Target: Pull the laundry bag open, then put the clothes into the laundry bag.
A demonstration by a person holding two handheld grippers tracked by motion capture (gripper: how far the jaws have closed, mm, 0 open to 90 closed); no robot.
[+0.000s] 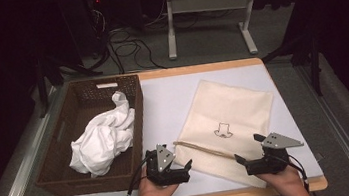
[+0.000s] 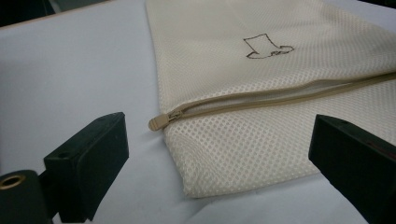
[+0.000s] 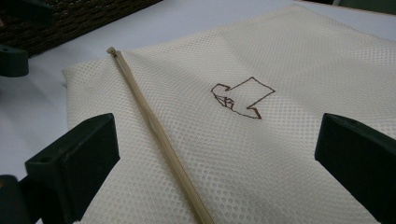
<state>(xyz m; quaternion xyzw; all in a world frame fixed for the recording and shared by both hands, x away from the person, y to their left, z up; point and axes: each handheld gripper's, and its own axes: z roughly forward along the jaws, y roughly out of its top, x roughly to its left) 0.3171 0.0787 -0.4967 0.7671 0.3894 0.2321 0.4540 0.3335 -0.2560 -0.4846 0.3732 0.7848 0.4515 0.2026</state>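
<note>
A cream mesh bag (image 1: 232,116) lies flat on the white counter (image 1: 167,99), to the right of a brown basket (image 1: 67,141) with a white cloth (image 1: 102,139) in it. The bag has a tan zipper (image 2: 280,95), maybe a bit open, and a small brown hat drawing (image 3: 243,99). The left gripper (image 1: 174,171) and right gripper (image 1: 258,160) sit at its near corners. Both have wide jaws holding nothing.

The bag (image 1: 230,116) lies flat on the table (image 1: 167,99), right of centre, its zipper (image 1: 204,149) running across its near end. The basket (image 1: 79,177) stands at the table's left edge, with the cloth (image 1: 102,139) bundled in it. The left gripper (image 1: 174,171) sits at the bag's near left corner, the right gripper (image 1: 263,160) at its near right corner.
</note>
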